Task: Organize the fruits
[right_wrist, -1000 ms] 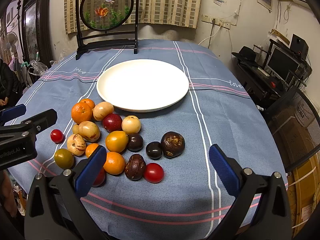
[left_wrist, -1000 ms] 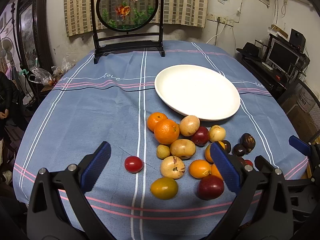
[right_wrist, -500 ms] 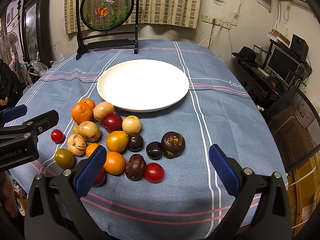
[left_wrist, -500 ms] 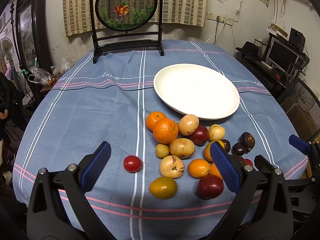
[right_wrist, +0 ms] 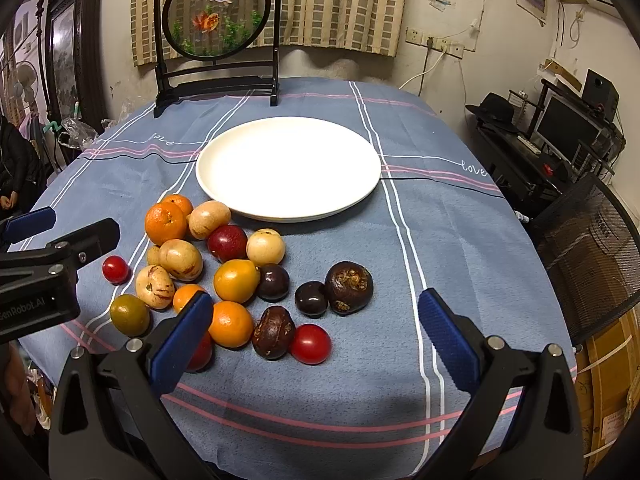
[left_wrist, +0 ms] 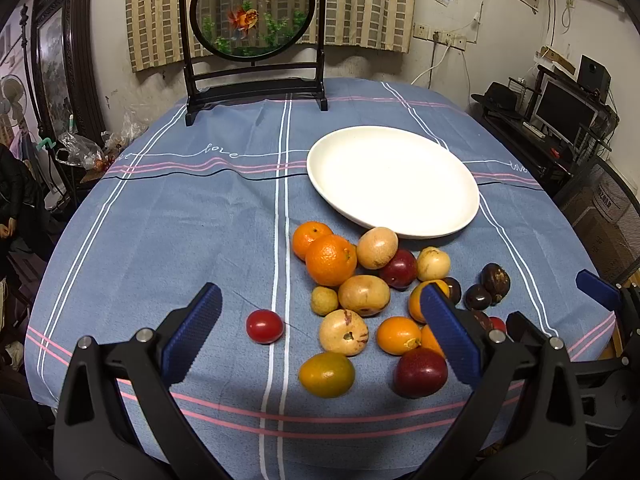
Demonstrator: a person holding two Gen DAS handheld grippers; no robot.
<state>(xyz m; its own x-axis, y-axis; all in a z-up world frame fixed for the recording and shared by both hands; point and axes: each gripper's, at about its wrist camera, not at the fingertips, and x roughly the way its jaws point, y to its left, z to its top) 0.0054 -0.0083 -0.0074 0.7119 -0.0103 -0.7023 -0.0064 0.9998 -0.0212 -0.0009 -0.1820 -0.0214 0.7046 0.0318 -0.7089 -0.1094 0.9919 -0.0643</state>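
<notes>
Left wrist view: a round table is seen, draped in a blue tablecloth (left_wrist: 180,220) striped in white and pink, with the word "love" stitched along one line. At the far edge a dark-framed round screen (left_wrist: 252,8) painted with goldfish is stood upright. Behind it a checked curtain (left_wrist: 360,0) is hung on a worn wall; a monitor (left_wrist: 564,110) is set on a desk at the right.

A white plate (left_wrist: 394,180) is laid beyond the middle of the cloth, and nothing is held in it. The fruits are gathered loose on the cloth just in front of the plate: two oranges (left_wrist: 330,258) touching each other, pale tan fruits (left_wrist: 376,242), a dark red plum (left_wrist: 420,372), and a green-yellow citrus (left_wrist: 326,374) nearest the camera. A cherry tomato (left_wrist: 264,326) is set slightly apart on the left of the heap.

The left gripper (left_wrist: 320,336) is held above the near edge with its blue-padded fingers (left_wrist: 192,332) spread wide; nothing is gripped or touched.

In the right wrist view the same heap is seen on the left, with dark brown rough-skinned fruits (right_wrist: 348,286) and a second cherry tomato (right_wrist: 310,344) at its right side. The right gripper (right_wrist: 314,340) is likewise spread wide and empty, clear of the fruit.
</notes>
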